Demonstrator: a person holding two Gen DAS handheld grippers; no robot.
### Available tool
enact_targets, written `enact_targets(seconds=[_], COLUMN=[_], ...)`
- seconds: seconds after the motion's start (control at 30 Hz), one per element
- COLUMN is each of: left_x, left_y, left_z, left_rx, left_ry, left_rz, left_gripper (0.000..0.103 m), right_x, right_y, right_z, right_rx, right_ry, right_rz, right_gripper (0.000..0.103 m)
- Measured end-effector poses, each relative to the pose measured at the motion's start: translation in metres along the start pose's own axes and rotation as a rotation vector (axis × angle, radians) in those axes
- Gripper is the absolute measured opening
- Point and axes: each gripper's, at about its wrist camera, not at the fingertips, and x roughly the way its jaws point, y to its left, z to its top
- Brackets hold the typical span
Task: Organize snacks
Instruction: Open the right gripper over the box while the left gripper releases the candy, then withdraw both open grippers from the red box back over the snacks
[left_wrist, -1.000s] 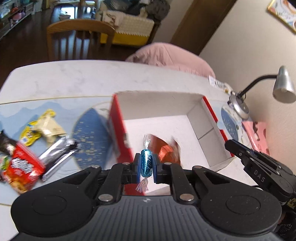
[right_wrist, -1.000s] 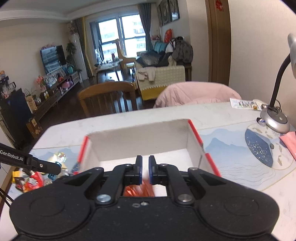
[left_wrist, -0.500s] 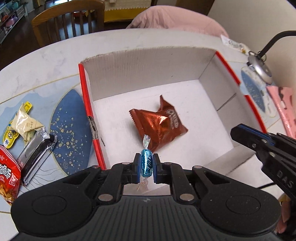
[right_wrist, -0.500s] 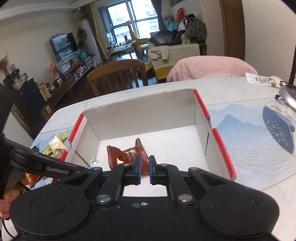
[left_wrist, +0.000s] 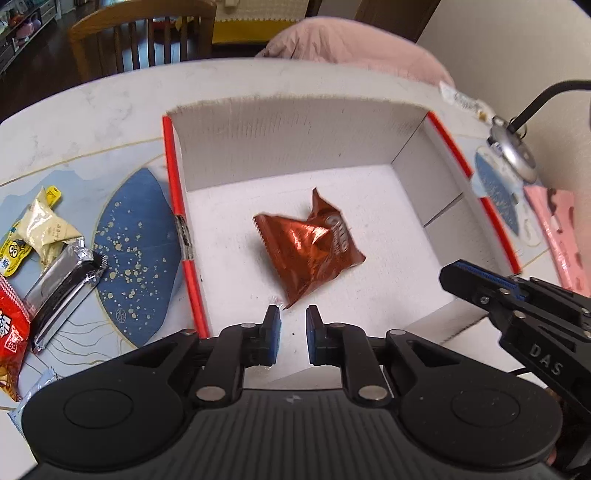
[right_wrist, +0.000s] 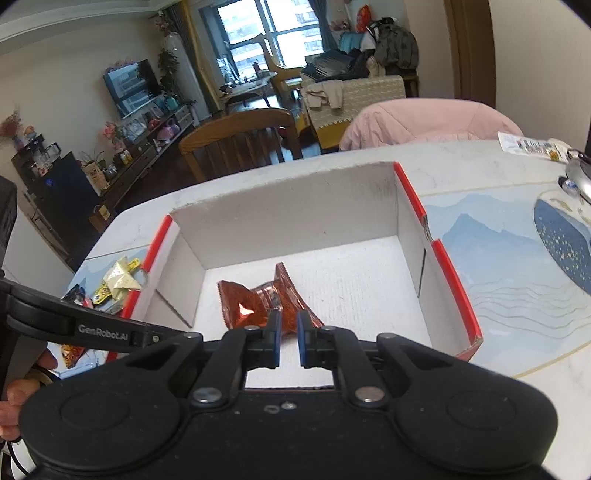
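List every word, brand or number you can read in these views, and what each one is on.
"DAS": side of the right tongs.
"GenRobot.AI": arm of the left tongs.
"96": yellow packet, left of the box.
Brown snack bag: round logo, blurred.
Red snack bag: white characters, cut off.
Paper on the far table edge: too small.

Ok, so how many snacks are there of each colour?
Copper-brown packet, in the box: 1
Cream packet: 1
Yellow packet: 1
Silver-and-black bar: 1
Red packet: 1
Total: 5
A pale wrapper at the picture's edge is too cut off to count.
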Motion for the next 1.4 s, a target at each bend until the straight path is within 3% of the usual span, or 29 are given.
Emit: enact_targets(seconds=[0.33,0.57,0.67,0.73,0.77,1.2,1.33,1.4], left_x=[-0.064,-0.106,-0.122,-0.133,-0.139,-0.188,-0.190,-0.190], left_y=[0.006,0.032,0.051,0.065,0.073,0.177,0.204,0.219], left_z=[-0.021,-0.044,-0.056,-0.066,-0.071,-0.129,-0.143,-0.148], left_rx=[0.041,0.066,0.062,0.055,0.048,0.028,-0.001,-0.021], left_ry=[-0.168,-0.243,-0.267,-0.290,-0.307,-0.379,-0.375,-0.368], left_rz=[-0.059,-0.093,-0.100,-0.097,-0.097,0.008,0.014,0.011], left_gripper=[0.022,0.027,0.036,0.061,0.064,0.067,0.069,0.069], right_x=[-0.033,-0.052,-0.050,-0.048,-0.048,-0.027,-0.022,-0.020], right_y=[0.041,0.086,0.105,0.120,0.127,0.207,0.228,0.239], right_z=[0.001,-0.003,-0.006,-0.010,-0.012,-0.041,-0.053,-0.059], right_rx=[-0.080,-0.086,-0.064,-0.059,-0.062,-0.078,-0.085,-0.079], right_ry=[-0.097,-0.129,-0.106,-0.108,-0.114,-0.109,-0.116,-0.110], right_rz=[0.003,-0.005,-0.014,-0.013,-0.013,0.007,0.026,0.050], right_gripper=[0.008,0.009,0.010,0.010,0.010,0.014,0.025,0.050])
